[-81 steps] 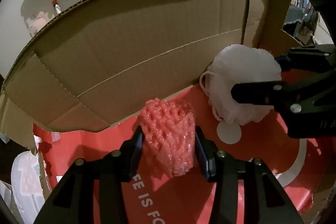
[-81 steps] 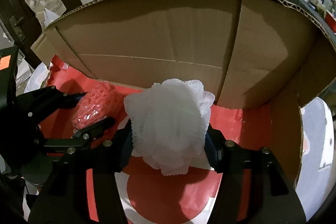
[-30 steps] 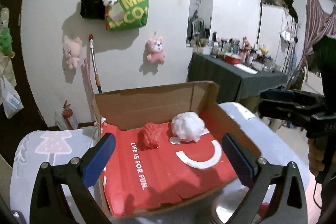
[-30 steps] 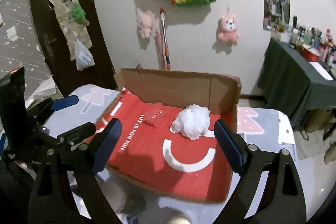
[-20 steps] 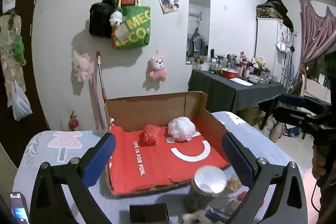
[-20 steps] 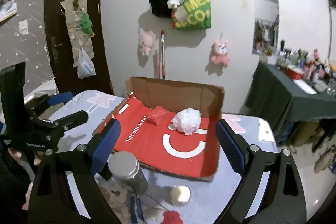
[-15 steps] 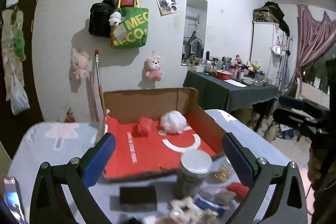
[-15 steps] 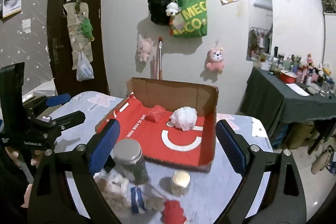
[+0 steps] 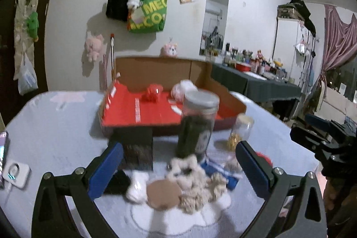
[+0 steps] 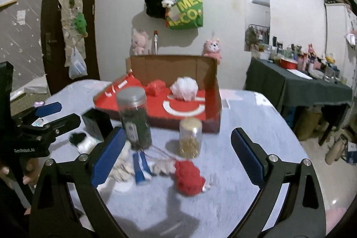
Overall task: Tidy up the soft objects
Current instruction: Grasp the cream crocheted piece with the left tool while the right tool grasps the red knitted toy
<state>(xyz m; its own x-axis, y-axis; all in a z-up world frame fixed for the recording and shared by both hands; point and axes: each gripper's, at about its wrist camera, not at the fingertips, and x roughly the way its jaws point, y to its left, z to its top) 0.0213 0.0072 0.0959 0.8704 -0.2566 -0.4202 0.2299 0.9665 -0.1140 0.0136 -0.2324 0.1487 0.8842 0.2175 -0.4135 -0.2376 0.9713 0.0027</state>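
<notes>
The cardboard box (image 10: 171, 108) lies with its long axis running away from the cameras, its red floor up and open side toward the viewer. Inside, near the back wall, the red foam net (image 10: 156, 86) and the white mesh puff (image 10: 184, 85) sit side by side. On the pale table (image 10: 245, 137) in front lie a red yarn ball (image 10: 189, 174), a cream knitted piece (image 9: 196, 184), two jars and a black box. The left gripper (image 9: 178, 168) is spread wide and empty; the right gripper (image 10: 176, 157) is opening, nothing between its pads
</notes>
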